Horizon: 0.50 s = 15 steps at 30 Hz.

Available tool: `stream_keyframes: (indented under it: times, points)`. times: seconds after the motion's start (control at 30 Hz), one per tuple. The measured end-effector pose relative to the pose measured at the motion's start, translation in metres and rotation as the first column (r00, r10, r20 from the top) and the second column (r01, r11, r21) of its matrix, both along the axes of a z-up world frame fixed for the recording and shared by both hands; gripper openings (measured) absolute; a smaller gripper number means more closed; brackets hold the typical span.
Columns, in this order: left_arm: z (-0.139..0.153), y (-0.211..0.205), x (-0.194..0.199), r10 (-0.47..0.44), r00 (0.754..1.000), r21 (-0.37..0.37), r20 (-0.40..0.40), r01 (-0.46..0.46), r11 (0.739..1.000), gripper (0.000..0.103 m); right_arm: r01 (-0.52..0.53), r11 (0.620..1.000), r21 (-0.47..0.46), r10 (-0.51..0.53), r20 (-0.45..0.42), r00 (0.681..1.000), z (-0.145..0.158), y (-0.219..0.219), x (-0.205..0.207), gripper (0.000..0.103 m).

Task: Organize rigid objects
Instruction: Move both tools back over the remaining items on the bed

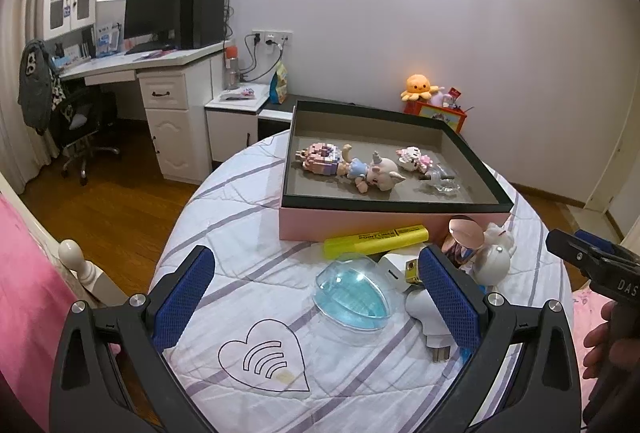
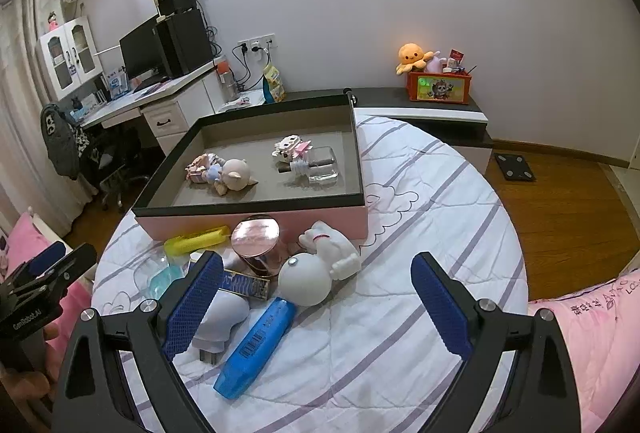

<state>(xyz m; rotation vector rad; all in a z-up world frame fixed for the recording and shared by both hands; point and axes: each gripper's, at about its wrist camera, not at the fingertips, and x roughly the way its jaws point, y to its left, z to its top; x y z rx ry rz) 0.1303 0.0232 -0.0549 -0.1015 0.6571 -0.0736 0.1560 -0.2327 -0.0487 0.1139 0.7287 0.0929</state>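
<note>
A pink box (image 1: 360, 223) (image 2: 320, 223) with a dark rim sits on the quilted bed and holds small figurines (image 1: 360, 169) (image 2: 224, 173) and a clear bottle (image 2: 320, 165). In front of it lie a yellow highlighter (image 1: 376, 239) (image 2: 196, 239), a blue heart-shaped case (image 1: 352, 297), a white plug adapter (image 1: 424, 307) (image 2: 220, 321), a rose-gold jar (image 2: 256, 241), a white astronaut figure (image 1: 494, 257) (image 2: 316, 269) and a blue highlighter (image 2: 256, 347). My left gripper (image 1: 316, 289) is open above the heart case. My right gripper (image 2: 316, 297) is open around the astronaut and blue highlighter.
A white desk (image 1: 160, 65) with a monitor and an office chair (image 1: 84, 129) stand at the left. A low cabinet behind the bed carries an orange plush (image 2: 412, 57) and a red box (image 2: 438, 89). A scale (image 2: 514, 167) lies on the wood floor. Pink bedding (image 2: 592, 333) borders the right.
</note>
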Motion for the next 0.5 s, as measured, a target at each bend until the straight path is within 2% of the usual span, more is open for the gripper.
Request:
stream_keyframes:
  times: [0.5]
  points:
    - [-0.028,-0.009,0.008,-0.028,0.997,0.017,-0.071,0.030,0.999,0.103,-0.002,1.000,-0.011,0.001,-0.051,0.999,-0.016,0.003,0.009,0.096]
